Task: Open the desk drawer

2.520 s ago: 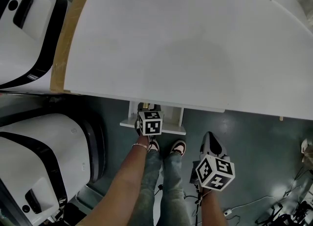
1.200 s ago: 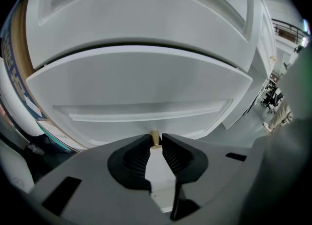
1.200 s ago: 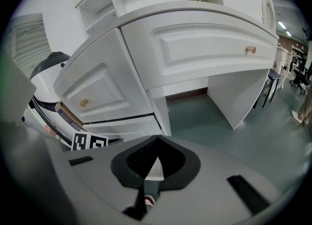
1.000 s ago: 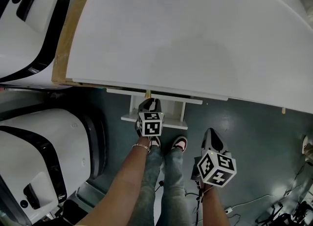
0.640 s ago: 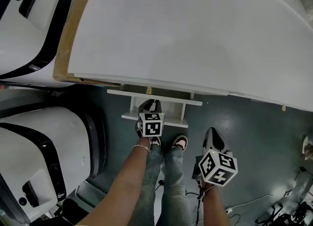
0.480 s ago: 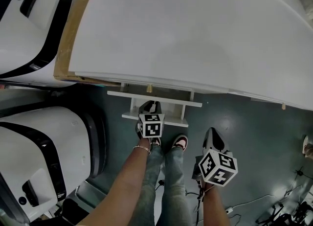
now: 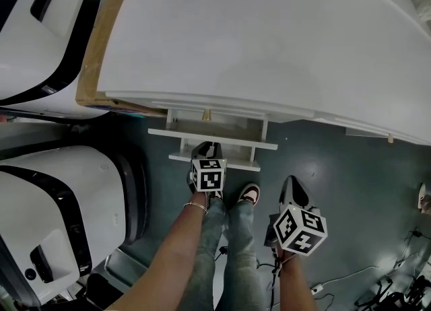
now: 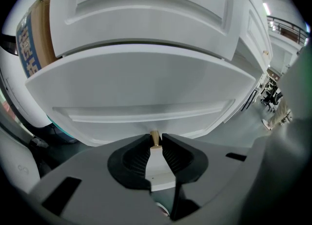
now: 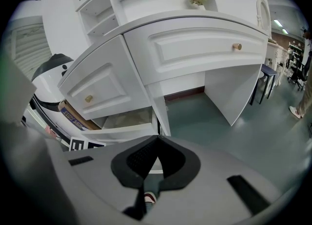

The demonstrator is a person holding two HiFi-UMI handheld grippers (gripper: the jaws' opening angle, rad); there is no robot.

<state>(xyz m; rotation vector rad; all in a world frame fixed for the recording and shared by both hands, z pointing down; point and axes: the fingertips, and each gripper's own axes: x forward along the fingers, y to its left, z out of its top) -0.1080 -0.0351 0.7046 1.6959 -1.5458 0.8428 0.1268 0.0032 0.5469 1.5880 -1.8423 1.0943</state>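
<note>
Nearest, the person's shoes (image 7: 249,194) are standing on the floor (image 7: 337,168) just behind the work, and the right claw (image 9: 157,141) is hanging idle to their right with its 2 jaws together on nothing. Just ahead, the left claw (image 7: 206,148) is clamping the small wooden knob (image 8: 155,137) of the lower drawer (image 7: 239,149), which is standing partly out from under the table (image 7: 269,33), with its front well clear of the closed drawer above. To do this pull well, I judge the claw should be drawing straight back along the drawer's run, level and square on the knob. A knob this small is likely to slip under any sideways twist. Room is tightening at the near edge, because the drawer front is closing on the legs, so stepping back looks necessary. A white-and-black rounded unit (image 7: 60,202) is crowding the left side. The floor to the right is lying open, apart from the cables (image 7: 397,289) at the far corner.
</note>
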